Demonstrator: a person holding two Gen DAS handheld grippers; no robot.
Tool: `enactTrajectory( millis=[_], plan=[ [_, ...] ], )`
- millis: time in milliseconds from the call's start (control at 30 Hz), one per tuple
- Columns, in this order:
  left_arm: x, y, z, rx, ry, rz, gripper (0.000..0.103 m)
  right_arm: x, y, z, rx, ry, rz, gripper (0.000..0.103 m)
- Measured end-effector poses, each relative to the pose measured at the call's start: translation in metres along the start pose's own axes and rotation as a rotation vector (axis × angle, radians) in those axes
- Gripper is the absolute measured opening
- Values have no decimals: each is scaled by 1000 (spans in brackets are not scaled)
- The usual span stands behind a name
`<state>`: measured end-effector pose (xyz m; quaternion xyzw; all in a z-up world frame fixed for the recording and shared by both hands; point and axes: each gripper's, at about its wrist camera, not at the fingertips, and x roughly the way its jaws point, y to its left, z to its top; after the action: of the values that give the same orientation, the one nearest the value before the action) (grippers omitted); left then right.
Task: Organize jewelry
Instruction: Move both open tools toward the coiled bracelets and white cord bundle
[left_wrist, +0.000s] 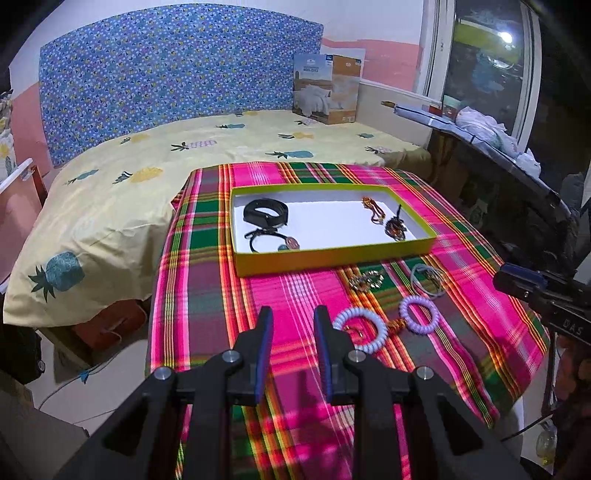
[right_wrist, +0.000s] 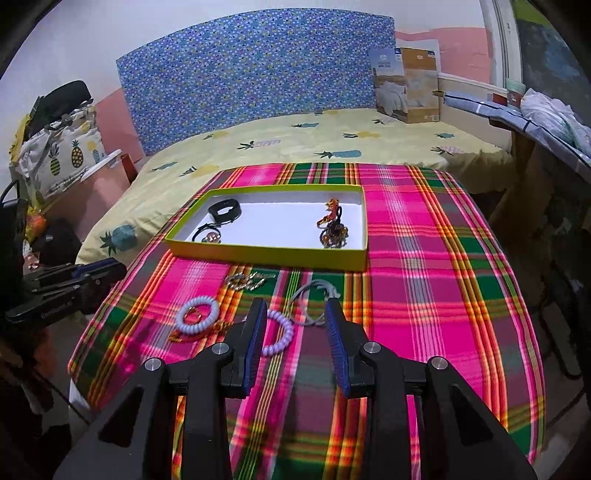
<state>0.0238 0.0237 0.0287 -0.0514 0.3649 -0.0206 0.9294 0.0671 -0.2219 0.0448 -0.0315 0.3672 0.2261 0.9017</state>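
A shallow yellow-green tray (left_wrist: 332, 260) (right_wrist: 266, 256) with a white floor sits on the plaid cloth. It holds a black band (left_wrist: 266, 214) (right_wrist: 224, 211), a black cord with stones (left_wrist: 271, 238), and amber beads (left_wrist: 395, 225) (right_wrist: 332, 229). On the cloth in front lie a gold chain (left_wrist: 365, 280) (right_wrist: 245, 282), a grey ring (left_wrist: 428, 282) (right_wrist: 314, 302), a pale spiral ring (left_wrist: 360, 328) (right_wrist: 197, 317) and a lilac spiral ring (left_wrist: 419, 314) (right_wrist: 280, 332). My left gripper (left_wrist: 293, 314) is open and empty above the cloth. My right gripper (right_wrist: 295, 308) is open, above the lilac and grey rings.
The plaid-covered table (left_wrist: 207, 295) (right_wrist: 443, 258) stands against a bed with a pineapple sheet (left_wrist: 129, 166) (right_wrist: 332, 140). A cardboard box (left_wrist: 327, 88) stands at the bed's far corner. A cluttered shelf (left_wrist: 480, 129) runs along the right by the window.
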Motion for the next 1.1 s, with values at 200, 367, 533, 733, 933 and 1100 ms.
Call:
enactTrajectory(
  millis=[200,367,533,733,933,1100],
  plan=[
    [-5,-5,-8,-1,4,-15,23,-8,3,-9,5,1,7,33],
    [-5,-6,-10,-5,11,-27,23,-9,5,-12,3,3,14,33],
    [-3,-9,-11,-2,20,-34,23,-6,5,-13,5,10,19,33],
    [2,-9,-12,-2,31,-42,23,-3,5,-14,8,16,21,33],
    [9,-11,-11,2,45,-48,23,1,2,-14,14,23,21,33],
    [19,-13,-10,14,61,-59,23,5,-1,-15,22,30,17,33]
  ],
)
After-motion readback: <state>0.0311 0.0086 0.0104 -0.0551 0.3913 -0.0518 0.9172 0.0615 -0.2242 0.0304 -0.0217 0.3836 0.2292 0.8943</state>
